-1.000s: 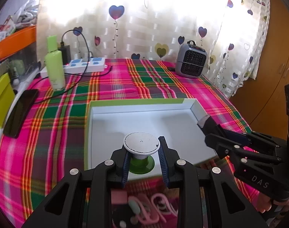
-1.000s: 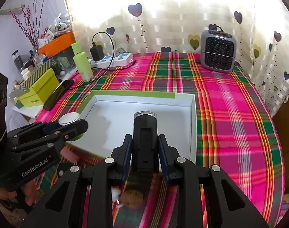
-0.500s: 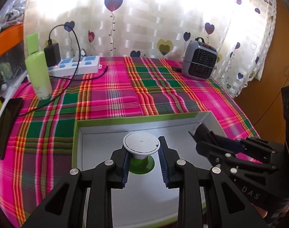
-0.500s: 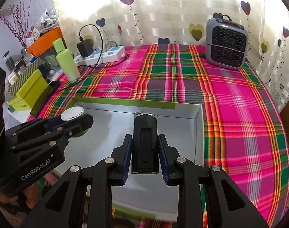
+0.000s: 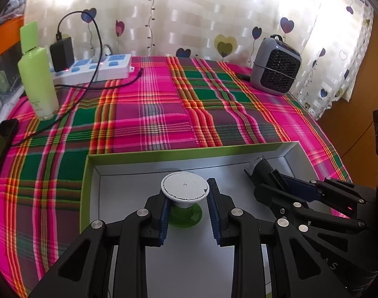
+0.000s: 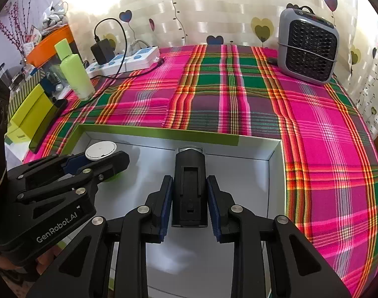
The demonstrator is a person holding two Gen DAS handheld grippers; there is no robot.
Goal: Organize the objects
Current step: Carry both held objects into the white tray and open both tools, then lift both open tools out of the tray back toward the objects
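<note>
White-lidded jar (image 5: 184, 188) and black device (image 6: 189, 188), each clamped in its tongs, hang over the box (image 5: 189, 152), seemingly for setting inside.

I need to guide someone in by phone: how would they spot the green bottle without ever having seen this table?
Start at the table with the pink and green plaid cloth and go to its far left corner, by the white power strip. The pale green bottle stands upright just in front of it. It is the only tall green thing there, with a flat square cap, unlike the low yellow-green box off the table's edge.
</note>
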